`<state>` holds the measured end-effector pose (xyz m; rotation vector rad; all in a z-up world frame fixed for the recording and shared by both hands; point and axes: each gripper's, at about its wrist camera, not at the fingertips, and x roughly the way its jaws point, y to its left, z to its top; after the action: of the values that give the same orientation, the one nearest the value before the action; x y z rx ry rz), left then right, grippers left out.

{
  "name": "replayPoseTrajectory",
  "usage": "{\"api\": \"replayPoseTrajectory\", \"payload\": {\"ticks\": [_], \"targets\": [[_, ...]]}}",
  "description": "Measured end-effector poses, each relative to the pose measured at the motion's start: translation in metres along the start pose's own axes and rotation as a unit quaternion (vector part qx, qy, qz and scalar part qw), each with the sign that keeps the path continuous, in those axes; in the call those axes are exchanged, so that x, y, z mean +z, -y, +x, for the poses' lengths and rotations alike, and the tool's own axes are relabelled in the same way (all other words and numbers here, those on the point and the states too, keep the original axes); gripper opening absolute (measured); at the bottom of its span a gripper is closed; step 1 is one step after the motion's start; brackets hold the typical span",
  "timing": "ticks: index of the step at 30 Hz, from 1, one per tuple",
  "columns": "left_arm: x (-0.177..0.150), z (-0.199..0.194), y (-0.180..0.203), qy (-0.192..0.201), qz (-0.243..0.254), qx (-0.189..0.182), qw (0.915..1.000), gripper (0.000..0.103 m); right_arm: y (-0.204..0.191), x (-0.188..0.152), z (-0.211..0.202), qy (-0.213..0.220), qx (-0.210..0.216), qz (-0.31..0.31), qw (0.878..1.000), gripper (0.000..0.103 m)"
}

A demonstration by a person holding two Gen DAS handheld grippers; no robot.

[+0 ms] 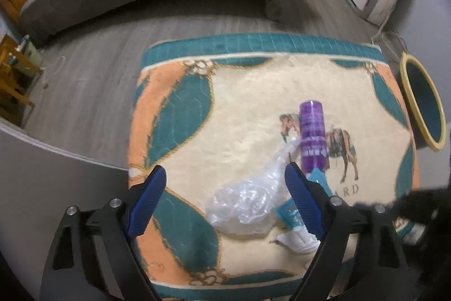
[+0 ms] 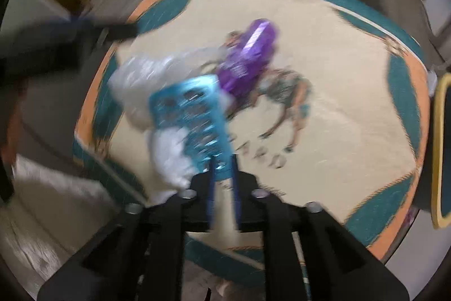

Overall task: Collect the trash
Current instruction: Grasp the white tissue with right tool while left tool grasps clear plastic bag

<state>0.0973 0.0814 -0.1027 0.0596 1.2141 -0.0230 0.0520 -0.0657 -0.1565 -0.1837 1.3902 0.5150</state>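
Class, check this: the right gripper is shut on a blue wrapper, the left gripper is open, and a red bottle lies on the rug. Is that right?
One detail is wrong: the bottle on the rug is purple, not red, as the left wrist view shows. The right gripper is shut on the blue wrapper, and the left gripper is open.

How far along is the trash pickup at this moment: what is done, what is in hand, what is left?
Nothing looks binned yet; what little shows inside the yellow-rimmed bin looks empty. In hand: the right gripper is shut on a blue wrapper, though the view is blurred. Left: the clear plastic bag, purple wrapper and white tissue lie on the rug. The left gripper is open above the bag.
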Motion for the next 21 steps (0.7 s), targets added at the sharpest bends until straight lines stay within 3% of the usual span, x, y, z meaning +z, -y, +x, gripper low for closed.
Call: {"api": "replayPoseTrajectory", "payload": {"ticks": [1, 2, 8, 9, 10, 11, 17, 19, 21], "targets": [[0.0, -0.002, -0.003, 0.002, -0.006, 0.002, 1.0, 0.086, -0.009, -0.001, 0.0, 0.0, -0.001, -0.017, 1.0, 0.039], [0.0, -0.003, -0.006, 0.004, -0.013, 0.002, 0.9999, 0.086, -0.019, -0.003, 0.002, 0.0, -0.003, -0.035, 0.999, 0.042], [-0.005, -0.002, -0.015, -0.006, -0.02, 0.01, 0.9997, 0.087, -0.036, -0.012, 0.032, -0.057, -0.021, -0.061, 0.996, 0.042], [-0.006, -0.001, -0.015, -0.008, -0.02, 0.008, 0.9997, 0.087, -0.037, -0.013, 0.036, -0.066, -0.02, -0.061, 0.996, 0.039], [-0.008, -0.001, -0.015, -0.011, -0.02, 0.004, 0.9997, 0.087, -0.037, -0.015, 0.039, -0.075, -0.013, -0.059, 0.995, 0.018], [-0.008, 0.0, -0.015, -0.012, -0.019, 0.001, 0.9997, 0.087, -0.034, -0.019, 0.039, -0.078, -0.007, -0.055, 0.995, 0.011], [-0.018, 0.019, -0.001, -0.058, -0.006, -0.035, 0.9977, 0.085, -0.011, -0.011, 0.001, -0.011, -0.027, -0.005, 1.0, 0.01], [-0.023, 0.029, 0.004, -0.079, 0.002, -0.032, 0.9963, 0.068, 0.003, -0.009, -0.014, 0.015, -0.041, 0.021, 0.999, 0.01], [-0.029, 0.038, 0.009, -0.101, 0.013, -0.034, 0.9942, 0.038, 0.017, -0.008, -0.028, 0.042, -0.063, 0.04, 0.996, 0.01]]}}
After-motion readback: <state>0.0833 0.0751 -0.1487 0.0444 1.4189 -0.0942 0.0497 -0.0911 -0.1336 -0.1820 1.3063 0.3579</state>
